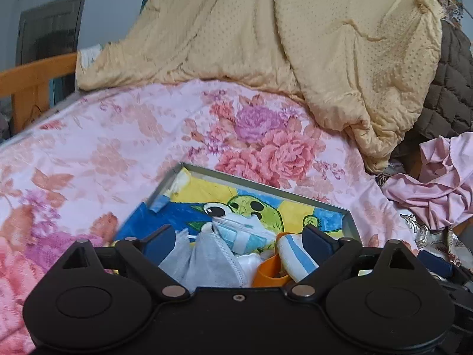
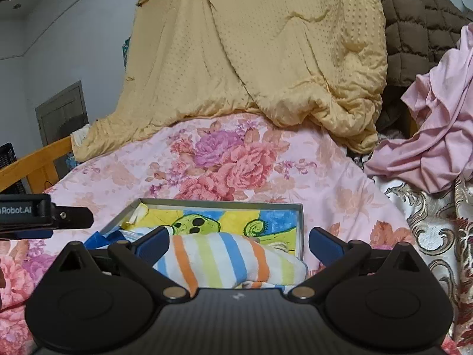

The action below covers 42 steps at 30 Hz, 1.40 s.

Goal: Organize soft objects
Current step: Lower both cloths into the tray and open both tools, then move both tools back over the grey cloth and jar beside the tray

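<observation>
A shallow grey box with a yellow, blue and green cartoon lining lies on the floral bedspread; it also shows in the right wrist view. In it lie a grey cloth, a packet of blue-white masks, an orange piece and a striped towel. My left gripper is open over these things, touching none that I can see. My right gripper is open with the striped towel lying between its fingers, jaws wide apart. The left gripper's side shows at the left edge.
A yellow quilt is heaped at the back of the bed. A pink garment and a brown quilted cover lie at the right. A wooden bed rail runs along the left. The floral bedspread surrounds the box.
</observation>
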{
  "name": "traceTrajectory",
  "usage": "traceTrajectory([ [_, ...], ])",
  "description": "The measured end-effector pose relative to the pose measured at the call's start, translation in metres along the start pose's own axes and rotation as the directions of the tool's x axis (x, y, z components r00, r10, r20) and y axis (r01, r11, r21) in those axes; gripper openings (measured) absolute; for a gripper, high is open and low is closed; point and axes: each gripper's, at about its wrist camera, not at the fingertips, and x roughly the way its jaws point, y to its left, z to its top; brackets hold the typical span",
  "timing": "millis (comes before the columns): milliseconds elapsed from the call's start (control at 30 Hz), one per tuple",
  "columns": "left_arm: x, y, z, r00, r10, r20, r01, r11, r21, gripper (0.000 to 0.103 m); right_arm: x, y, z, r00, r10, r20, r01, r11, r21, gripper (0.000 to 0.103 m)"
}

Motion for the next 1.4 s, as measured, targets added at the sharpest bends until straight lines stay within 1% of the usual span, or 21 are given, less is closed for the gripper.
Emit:
traceTrajectory([
  [133,-0.022,0.002,-0.003,1.000,0.008,0.026,-0.008,1.000,0.019,0.100,-0.018,0.005,0.002,1.000,0.003,0.026,-0.003,1.000,-0.013,0.103],
  [267,-0.047,0.008,-0.010,0.998,0.019,0.060,-0.020,1.000,0.019,0.101,-0.041,0.009,0.003,0.997,0.005,0.073,-0.004,1.000,-0.014,0.103],
  [333,-0.061,0.010,-0.014,0.995,0.037,0.091,-0.039,0.999,0.018,0.102,-0.053,0.011,0.002,0.995,0.001,0.096,0.000,1.000,-0.014,0.103],
  [467,-0.089,0.015,-0.022,0.989,0.050,0.140,-0.055,0.998,0.033,0.102,-0.076,0.017,-0.001,0.992,0.007,0.123,-0.004,1.000,-0.021,0.103],
  [667,-0.126,0.020,-0.038,0.983,0.051,0.175,-0.062,0.996,0.062,0.102,-0.114,0.035,-0.011,0.986,0.033,0.164,-0.023,0.998,-0.059,0.103],
  [767,-0.141,0.025,-0.050,0.982,0.055,0.180,-0.069,0.995,0.070,0.102,-0.129,0.048,-0.017,0.983,0.032,0.180,-0.014,0.995,-0.102,0.103],
  [867,-0.155,0.029,-0.062,0.982,0.051,0.183,-0.069,0.993,0.092,0.102,-0.143,0.058,-0.024,0.982,0.035,0.187,-0.014,0.993,-0.115,0.103],
  [1033,-0.175,0.040,-0.079,0.983,0.047,0.180,-0.067,0.992,0.108,0.102,-0.164,0.071,-0.042,0.986,0.039,0.162,-0.016,0.990,-0.142,0.103],
  [1233,-0.195,0.056,-0.099,0.984,0.048,0.173,-0.067,0.992,0.104,0.102,-0.182,0.084,-0.066,0.995,0.043,0.092,-0.026,0.984,-0.177,0.103],
  [1400,-0.204,0.069,-0.114,0.988,0.051,0.149,-0.067,0.992,0.103,0.102,-0.193,0.088,-0.082,0.999,0.032,0.039,-0.025,0.986,-0.165,0.103],
])
